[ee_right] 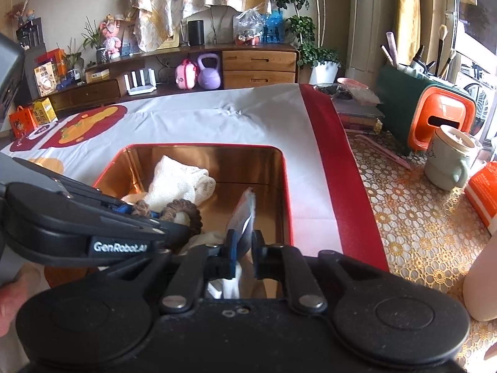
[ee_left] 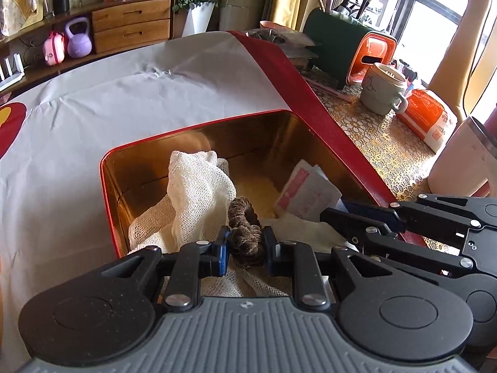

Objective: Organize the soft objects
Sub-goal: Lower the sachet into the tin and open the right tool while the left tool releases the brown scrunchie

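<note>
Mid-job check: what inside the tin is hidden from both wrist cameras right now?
- Tin near side: both views, covered by gripper bodies.
- Packet lower end: right wrist view, behind right gripper.
- Brown scrunchie underside: left wrist view, behind left gripper.

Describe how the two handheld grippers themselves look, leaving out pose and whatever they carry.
Both are matte black plastic tools of one design. The left gripper has two round black pivot discs, silver rivets on flat linkage bars, blue pads on its fingertips and a ribbed grey body. The right gripper shows the same discs, rivets and blue pads. White "GenRobot.AI" lettering marks the left gripper's side. No cables or sleeves show.
</note>
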A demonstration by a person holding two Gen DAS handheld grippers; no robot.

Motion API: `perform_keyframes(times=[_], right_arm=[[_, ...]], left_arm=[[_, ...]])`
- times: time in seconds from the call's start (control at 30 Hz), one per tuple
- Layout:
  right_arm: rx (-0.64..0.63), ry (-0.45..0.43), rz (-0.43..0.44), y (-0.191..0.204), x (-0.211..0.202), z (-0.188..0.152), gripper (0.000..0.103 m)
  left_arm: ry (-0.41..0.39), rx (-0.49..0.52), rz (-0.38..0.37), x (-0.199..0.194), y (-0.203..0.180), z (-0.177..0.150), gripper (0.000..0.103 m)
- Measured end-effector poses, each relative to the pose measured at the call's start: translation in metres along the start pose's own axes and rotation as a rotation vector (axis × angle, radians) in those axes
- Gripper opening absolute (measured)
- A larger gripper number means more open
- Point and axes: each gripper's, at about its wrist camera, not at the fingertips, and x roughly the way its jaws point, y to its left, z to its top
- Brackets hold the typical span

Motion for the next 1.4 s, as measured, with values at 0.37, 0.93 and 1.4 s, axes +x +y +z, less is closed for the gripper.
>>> perform_keyframes(times=[0.37, 0.93, 1.4], right_arm=[[-0.016, 0.006, -0.004, 0.001, -0.011, -0.001, 0.027], [-0.007, -0.028, 0.005, 0.003, -0.049, 0.006, 0.048], [0.007, -0.071, 0.067, 0.036, -0.098, 0.012, 0.066]], left_arm=[[0.007, -0.002, 0.000, -0.010, -0.001, -0.003, 0.027], [-0.071, 0.003, 0.014, -0.057, 0.005, -0.010, 0.061], [-0.136, -0.015, 0.012, -0.128, 0.020, -0.028, 0.070]])
